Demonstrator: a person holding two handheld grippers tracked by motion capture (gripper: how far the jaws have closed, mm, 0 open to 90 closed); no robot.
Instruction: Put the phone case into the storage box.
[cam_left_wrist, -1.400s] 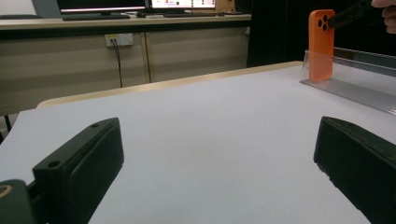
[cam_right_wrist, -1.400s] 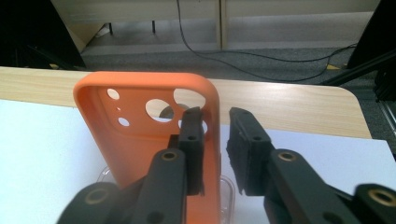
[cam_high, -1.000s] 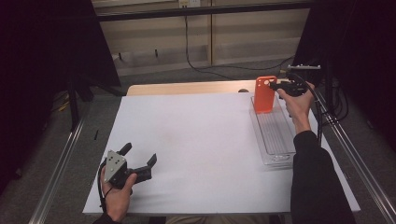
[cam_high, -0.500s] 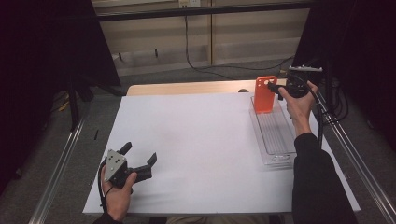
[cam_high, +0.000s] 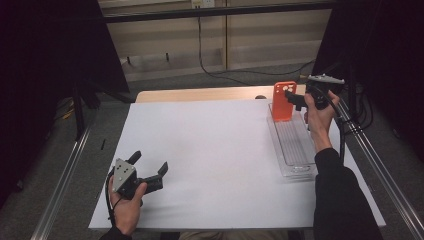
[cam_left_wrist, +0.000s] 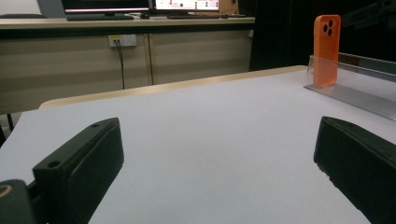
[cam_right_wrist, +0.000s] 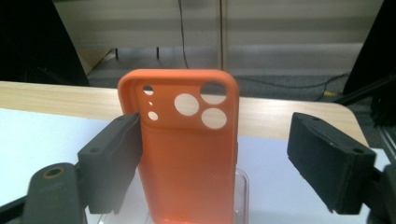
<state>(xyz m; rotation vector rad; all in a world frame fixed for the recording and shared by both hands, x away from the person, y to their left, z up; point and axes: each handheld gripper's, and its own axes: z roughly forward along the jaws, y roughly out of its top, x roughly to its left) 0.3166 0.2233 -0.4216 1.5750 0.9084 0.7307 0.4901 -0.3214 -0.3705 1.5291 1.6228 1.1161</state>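
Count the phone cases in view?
1: the orange phone case stands upright at the far end of the clear tray, between the right hand-held gripper's open jaws. None seem hidden.

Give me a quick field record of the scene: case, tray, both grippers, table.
case: orange phone case, upright at the far end of the tray, camera holes at top
tray: clear tray, on the table's right side
right gripper: jaws have just been opening; case stands between them, a gap to one jaw, the other close beside its edge
left gripper: open, nothing between the jaws, low over the near left of the table
table: white top
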